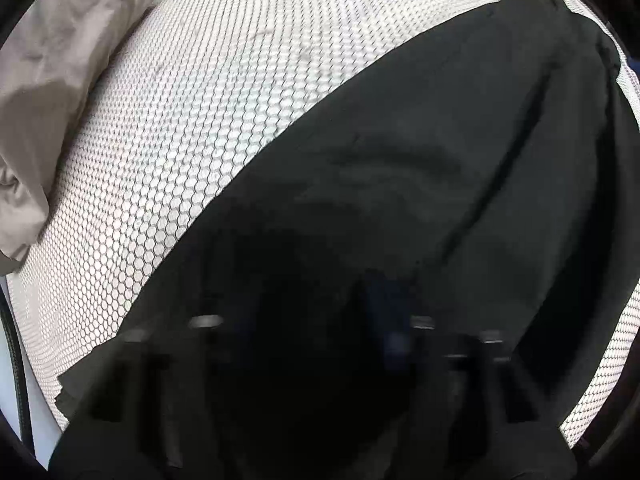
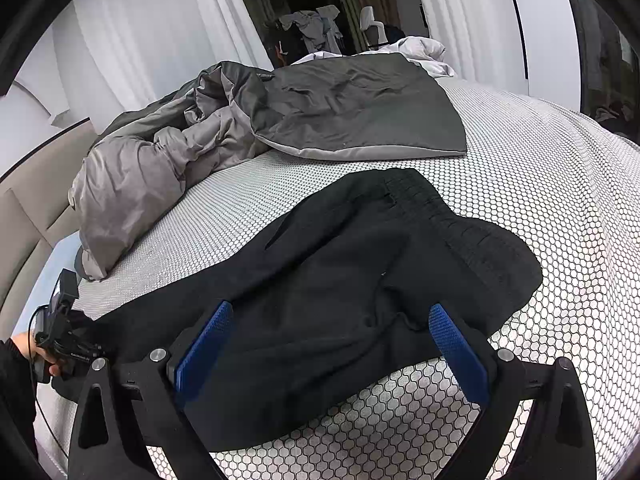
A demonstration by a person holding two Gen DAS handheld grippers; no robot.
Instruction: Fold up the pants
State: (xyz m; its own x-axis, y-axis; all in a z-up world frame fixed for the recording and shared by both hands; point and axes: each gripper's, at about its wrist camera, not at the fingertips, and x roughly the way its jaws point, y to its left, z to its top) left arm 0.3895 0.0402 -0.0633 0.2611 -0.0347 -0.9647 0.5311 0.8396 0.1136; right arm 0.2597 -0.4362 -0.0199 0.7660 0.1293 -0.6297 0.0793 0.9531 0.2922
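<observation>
Black pants are laid out on a bed covered in a white honeycomb-patterned surface, with the elastic waistband at the far end from the right gripper and the fabric running back between and beneath its fingers. The right gripper is seen wide open, its blue fingers spread well apart just above the near part of the pants, and nothing is clamped between them. In the left wrist view the black pants fill the lower right, directly ahead of and under the left gripper; the gripper itself is dark and blurred against the cloth, so it cannot be told how far it is open or whether fabric is held. To the left of the left gripper a beige-grey duvet is bunched at the edge of the bed. In the right wrist view, the same crumpled grey duvet lies beyond and left of the right gripper, well apart from the pants, with white curtains behind. At the far left of that view the left gripper is seen held in a hand by the pants' edge.
</observation>
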